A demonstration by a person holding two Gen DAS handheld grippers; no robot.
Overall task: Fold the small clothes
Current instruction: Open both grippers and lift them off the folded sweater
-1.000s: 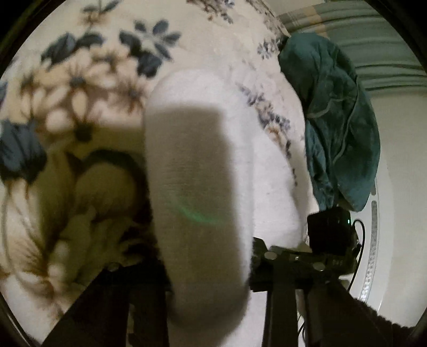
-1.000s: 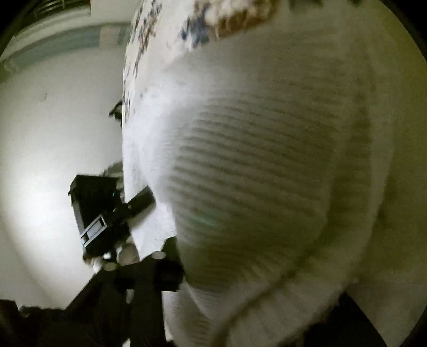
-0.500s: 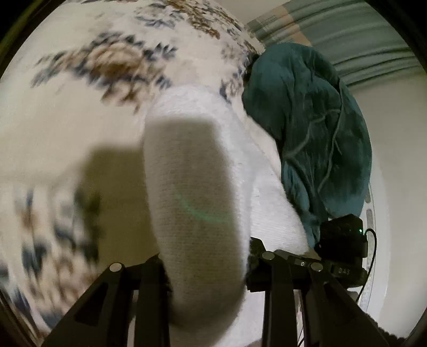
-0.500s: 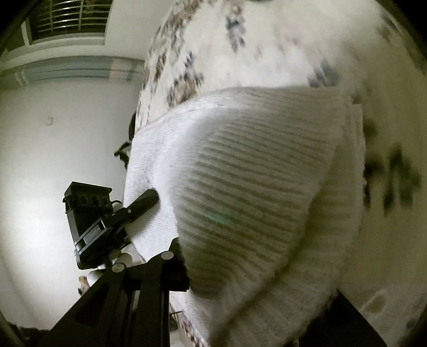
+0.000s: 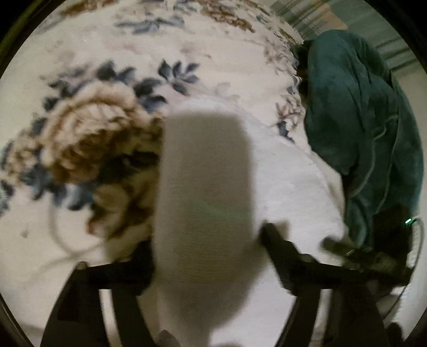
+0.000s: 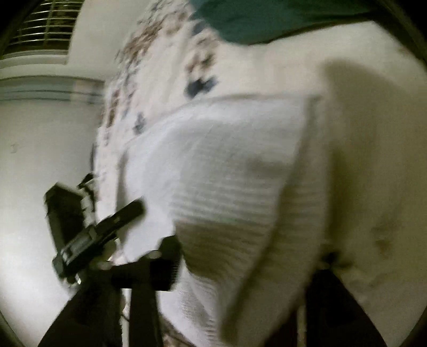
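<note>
A white knit garment (image 5: 205, 202) hangs between both grippers above a floral blanket (image 5: 106, 66). In the left wrist view its smooth end fills the middle, and my left gripper (image 5: 206, 256) is shut on it. In the right wrist view its ribbed end (image 6: 234, 181) fills the middle, and my right gripper (image 6: 248, 269) is shut on it. The left gripper's body (image 6: 88, 235) shows at the left of the right wrist view, and the right gripper's body (image 5: 373, 256) at the right of the left wrist view. The fingertips are hidden by cloth.
A dark green garment (image 5: 360, 128) lies bunched on the blanket's right edge; it also shows in the right wrist view (image 6: 267, 18) at the top. A white wall (image 6: 40, 146) and a barred window (image 6: 40, 29) are beyond the bed.
Both grippers have carried the white garment across the blanket toward the green garment, which now looms closer. Both views are blurred by motion. Both grips are unchanged.
</note>
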